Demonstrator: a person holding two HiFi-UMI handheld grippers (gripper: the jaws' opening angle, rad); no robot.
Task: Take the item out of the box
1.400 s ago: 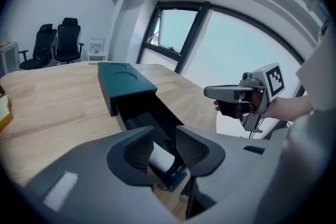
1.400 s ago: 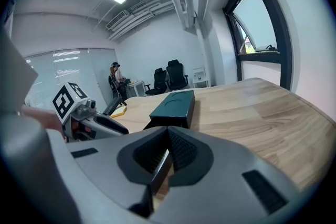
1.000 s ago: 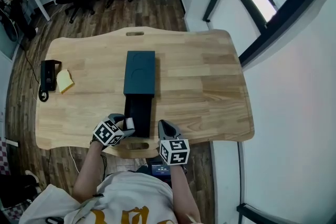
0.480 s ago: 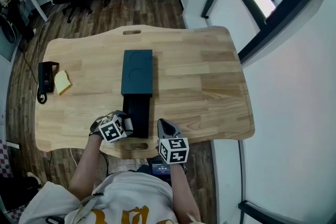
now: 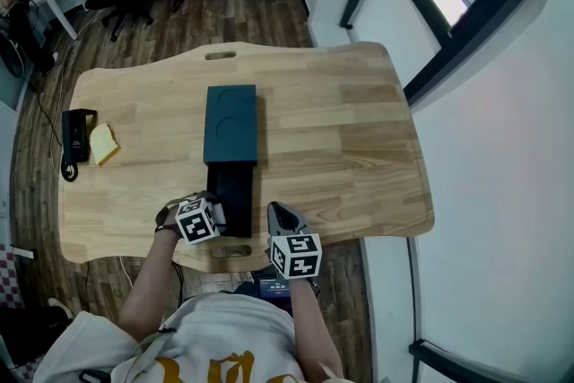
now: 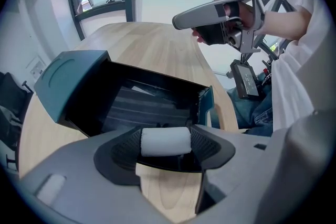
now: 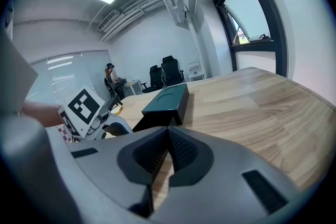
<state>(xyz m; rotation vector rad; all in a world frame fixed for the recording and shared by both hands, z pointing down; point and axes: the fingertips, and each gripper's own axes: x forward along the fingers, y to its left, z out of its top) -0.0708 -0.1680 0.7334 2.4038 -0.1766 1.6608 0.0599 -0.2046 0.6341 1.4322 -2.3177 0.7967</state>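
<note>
Tabletop (image 5: 341,130): the box lies mid-tabletop with its drawer reaching toward the near edge. Nothing steadies it, so a snag could drag the whole thing toward that edge.
Box (image 5: 230,123): a dark teal sleeve lying flat. Its inside is black shadow in the left gripper view, so I cannot tell whether anything else lies in there.
Drawer (image 5: 235,193): black and pulled out toward the person. Its floor shows only dim ridges. The likely snag is the raised near rim, which could catch the roll if it comes away low.
Left claw (image 6: 165,141): pinching the white roll by its two ends, at the drawer's near end.
Right claw (image 7: 167,152): pressed together on nothing, held in the air right of the drawer. It gives the box no support.
White roll (image 6: 165,140): it looks soft and round, so a slack or uneven squeeze could let it pop out and roll off. Whether it has cleared the rim is unclear, and the head view mostly hides it behind the left claw.
</note>
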